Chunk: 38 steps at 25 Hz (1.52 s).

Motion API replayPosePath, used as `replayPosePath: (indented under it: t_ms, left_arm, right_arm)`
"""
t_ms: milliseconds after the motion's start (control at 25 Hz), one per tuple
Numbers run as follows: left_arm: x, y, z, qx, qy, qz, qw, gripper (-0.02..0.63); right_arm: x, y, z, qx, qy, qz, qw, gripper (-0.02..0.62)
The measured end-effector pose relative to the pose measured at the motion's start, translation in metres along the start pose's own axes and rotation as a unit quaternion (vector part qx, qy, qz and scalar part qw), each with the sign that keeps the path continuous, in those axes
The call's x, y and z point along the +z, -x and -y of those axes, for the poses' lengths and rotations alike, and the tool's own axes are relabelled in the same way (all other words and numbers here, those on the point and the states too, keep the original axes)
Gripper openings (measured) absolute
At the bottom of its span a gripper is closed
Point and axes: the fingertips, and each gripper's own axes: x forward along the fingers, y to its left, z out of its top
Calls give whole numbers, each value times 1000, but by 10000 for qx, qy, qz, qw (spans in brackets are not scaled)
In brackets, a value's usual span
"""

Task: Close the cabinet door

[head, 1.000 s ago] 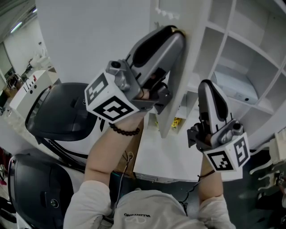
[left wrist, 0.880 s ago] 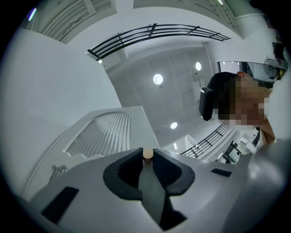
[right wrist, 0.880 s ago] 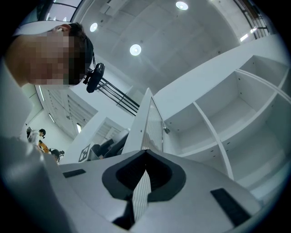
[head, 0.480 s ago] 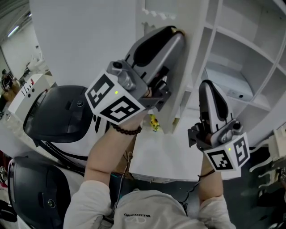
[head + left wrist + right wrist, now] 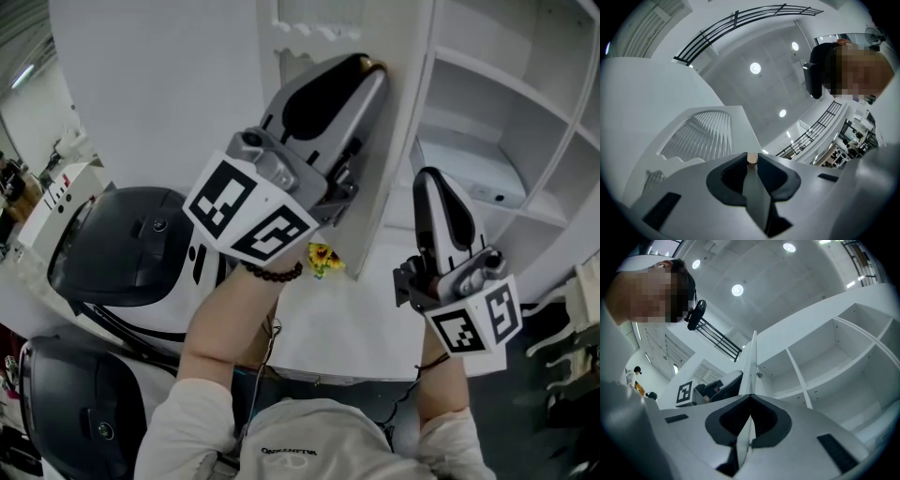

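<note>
A large lab-like hall: railed balconies and round ceiling lamps high above the left tongs, white open shelving ahead of the right tongs.

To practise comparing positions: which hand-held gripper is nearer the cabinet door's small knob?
Left. The left hand-held gripper is closed on the knob at the cabinet door's edge; the right hand-held gripper sits lower and to the right, before the open shelves, off the knob.
</note>
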Motion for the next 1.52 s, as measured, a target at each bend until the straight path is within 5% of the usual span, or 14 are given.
replayPosePath:
  t_ms: [1520]
  left_arm:
    - [-84,-71,-15,644,-1116,-504,9904,74]
  right_arm:
    - [-54,2,96,-434,249,-571,9971,11]
